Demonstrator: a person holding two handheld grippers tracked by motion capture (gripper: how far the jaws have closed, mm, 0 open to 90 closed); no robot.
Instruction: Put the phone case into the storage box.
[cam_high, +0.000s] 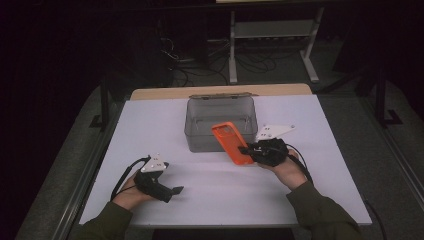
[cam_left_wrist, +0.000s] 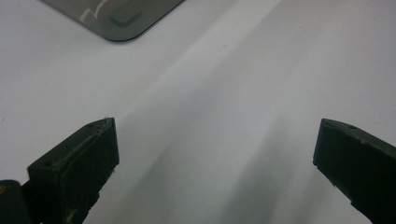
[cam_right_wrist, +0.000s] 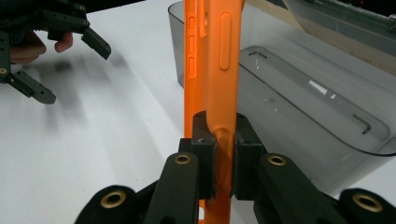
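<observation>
The right gripper (cam_high: 246, 149) is clamped tight on an orange phone case (cam_high: 230, 142), its 2 jaws pinching 1 end of the case. In the high view the case's long axis runs from the gripper up and to the left, its free end with the camera cutout pointing toward the grey plastic box (cam_high: 220, 123) and overlapping the box's near wall, raised off the white table (cam_high: 210, 190). In the right gripper view the case (cam_right_wrist: 212, 70) stands edge-on between the jaws, side buttons showing, its top and bottom cut off by the frame. The left gripper (cam_high: 174, 190) rests low near the table's front left, well apart from the case, jaws spread wide with nothing between them. In the left gripper view, 1 corner of the box (cam_left_wrist: 122, 18) is cut off at the top edge.
</observation>
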